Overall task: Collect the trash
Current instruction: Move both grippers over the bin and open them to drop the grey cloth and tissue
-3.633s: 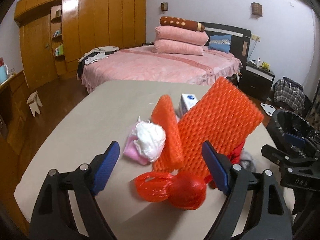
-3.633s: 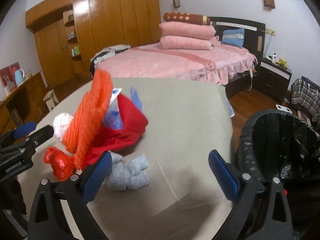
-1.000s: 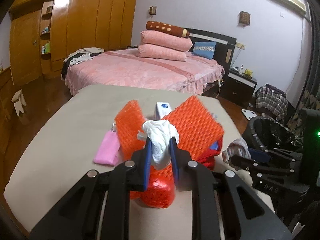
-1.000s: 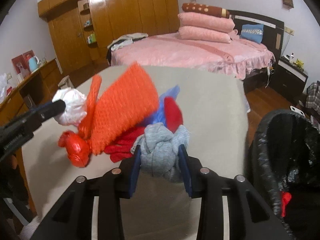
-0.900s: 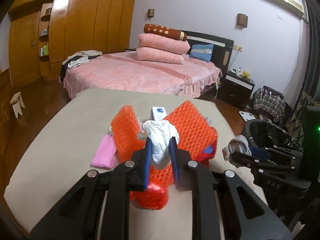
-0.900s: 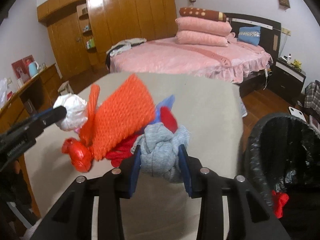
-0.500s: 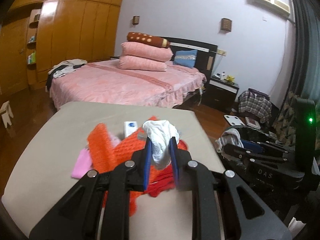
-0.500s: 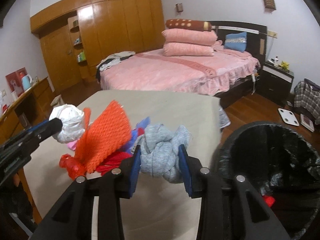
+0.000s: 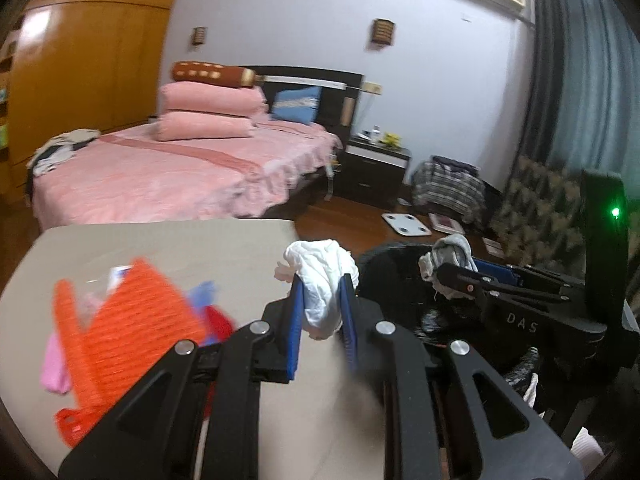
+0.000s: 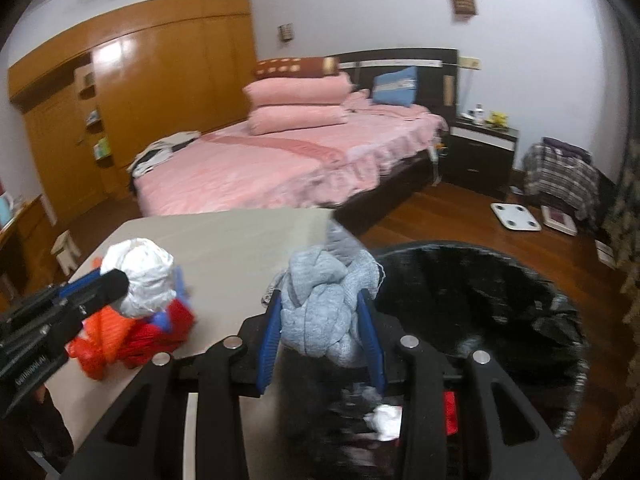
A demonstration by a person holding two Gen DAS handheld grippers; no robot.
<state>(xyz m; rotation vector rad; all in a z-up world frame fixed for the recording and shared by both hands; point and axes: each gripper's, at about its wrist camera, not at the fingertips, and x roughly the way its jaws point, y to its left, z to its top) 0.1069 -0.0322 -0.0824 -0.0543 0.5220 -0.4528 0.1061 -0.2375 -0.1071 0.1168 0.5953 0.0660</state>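
Both claws, loaded, nearer bin [image 10: 520, 280]

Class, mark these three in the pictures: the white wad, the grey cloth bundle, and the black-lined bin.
white wad [image 9: 320, 280], left wrist view, on its crumpled middle.
grey cloth bundle [image 10: 324, 304], right wrist view, on its knotted front.
black-lined bin [image 10: 500, 280], right wrist view, on its liner's far inner wall.

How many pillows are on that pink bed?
4: two pink pillows stacked by the headboard, a brown spotted bolster on top of them, and a blue cushion against the headboard to their right. More may be hidden behind.
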